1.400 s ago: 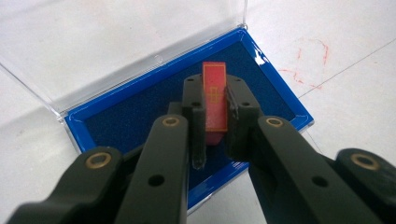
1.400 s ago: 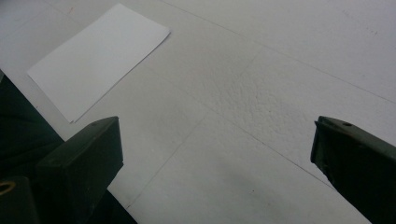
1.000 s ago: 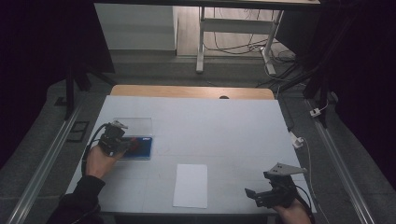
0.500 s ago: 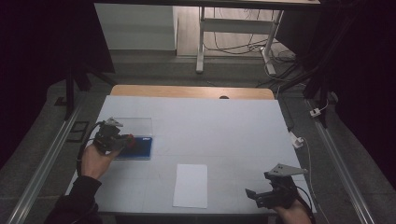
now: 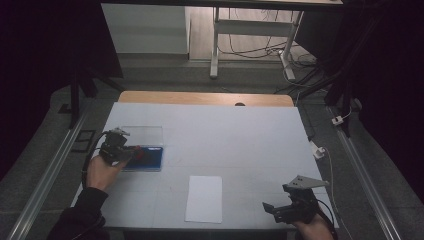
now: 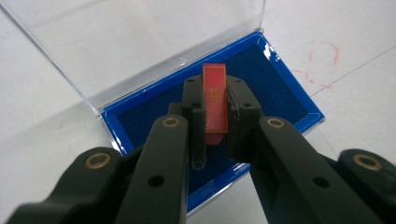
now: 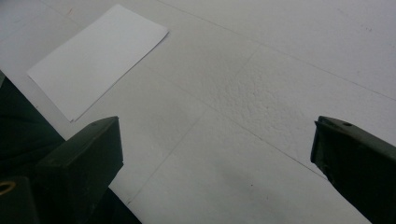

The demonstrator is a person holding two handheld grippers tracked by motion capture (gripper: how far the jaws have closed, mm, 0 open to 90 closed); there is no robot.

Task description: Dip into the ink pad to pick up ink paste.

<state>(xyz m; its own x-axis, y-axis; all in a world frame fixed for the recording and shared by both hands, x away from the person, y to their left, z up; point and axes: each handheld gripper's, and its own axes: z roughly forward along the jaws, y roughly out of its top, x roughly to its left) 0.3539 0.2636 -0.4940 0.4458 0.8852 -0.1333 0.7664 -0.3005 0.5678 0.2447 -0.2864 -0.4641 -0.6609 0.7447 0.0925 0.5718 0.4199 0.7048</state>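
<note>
Red block (image 6: 215,105) sat pinched between the left gripper's (image 6: 215,122) closed jaws over the blue case (image 6: 280,95), perhaps touching it; the right gripper (image 7: 215,154) gaped wide, holding nothing.

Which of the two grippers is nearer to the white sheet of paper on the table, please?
The right. The right gripper sits just beside the white sheet of paper, near the table's front edge. The left gripper is farther off, over the blue case, shut on a red block.
</note>
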